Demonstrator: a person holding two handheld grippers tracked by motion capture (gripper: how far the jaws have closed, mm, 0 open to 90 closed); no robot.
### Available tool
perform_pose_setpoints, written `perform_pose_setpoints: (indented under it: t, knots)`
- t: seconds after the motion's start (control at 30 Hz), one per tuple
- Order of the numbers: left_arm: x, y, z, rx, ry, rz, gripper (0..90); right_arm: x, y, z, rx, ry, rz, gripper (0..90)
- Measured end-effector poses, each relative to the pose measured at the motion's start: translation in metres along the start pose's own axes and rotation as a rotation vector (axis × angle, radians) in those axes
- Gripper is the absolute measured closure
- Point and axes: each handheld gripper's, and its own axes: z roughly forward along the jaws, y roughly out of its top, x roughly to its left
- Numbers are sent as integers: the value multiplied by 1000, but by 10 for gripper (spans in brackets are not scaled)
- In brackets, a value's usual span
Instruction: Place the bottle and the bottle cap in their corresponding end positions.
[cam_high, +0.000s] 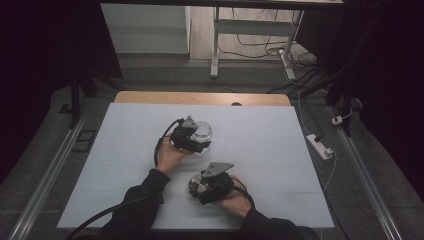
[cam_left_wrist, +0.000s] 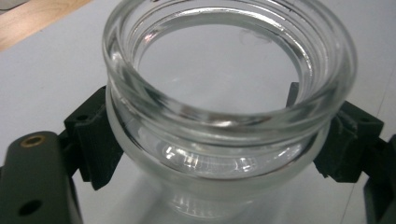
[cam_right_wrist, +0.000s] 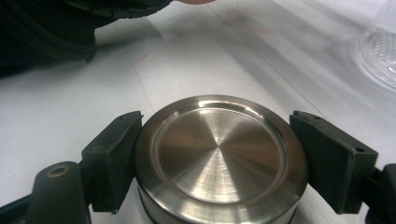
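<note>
A clear glass jar (cam_left_wrist: 224, 93) with an open mouth stands on the white table (cam_high: 260, 150). My left gripper (cam_left_wrist: 219, 140) is shut on the jar, its black pads (cam_left_wrist: 98, 140) pressing the neck below the rim; from above the jar (cam_high: 202, 131) sits at mid-table with the left gripper (cam_high: 196, 141) on it. A round brushed-steel lid (cam_right_wrist: 219, 154) rests on the table, and my right gripper (cam_right_wrist: 219, 163) is shut on it, one pad on each side. In the high view the lid (cam_high: 198, 184) and right gripper (cam_high: 202, 186) lie nearer the front edge.
The person's left sleeve (cam_right_wrist: 56, 28) lies across the table behind the lid. A wooden strip (cam_high: 200, 97) runs along the table's far edge. A white power strip (cam_high: 320, 146) and cables lie on the floor to the right. A desk frame (cam_high: 215, 45) stands beyond.
</note>
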Motion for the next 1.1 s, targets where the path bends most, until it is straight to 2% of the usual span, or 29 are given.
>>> perform_pose_setpoints:
  t: [0.2, 0.4, 0.63, 0.83, 1.0, 1.1]
  knots:
    - [0, -1, 0, 2, -4, 8, 153, -1, 1, 2, 27, -7, 7, 190]
    - [3, -2, -1, 5, -18, -8, 149, 0, 1, 3, 37, -9, 1, 176]
    - [2, 0, -1, 23, -29, -6, 100, 0, 1, 2, 23, 5, 24, 123]
    - [2, 1, -8, 24, -42, -5, 60, 1, 4, -1, 10, 7, 29, 97]
    - [3, 1, -18, 16, -63, -32, 35, 0, 6, -6, -6, 7, 36, 89]
    - [3, -2, -22, 24, -59, -35, 25, -1, 6, -9, -10, 11, 38, 86]
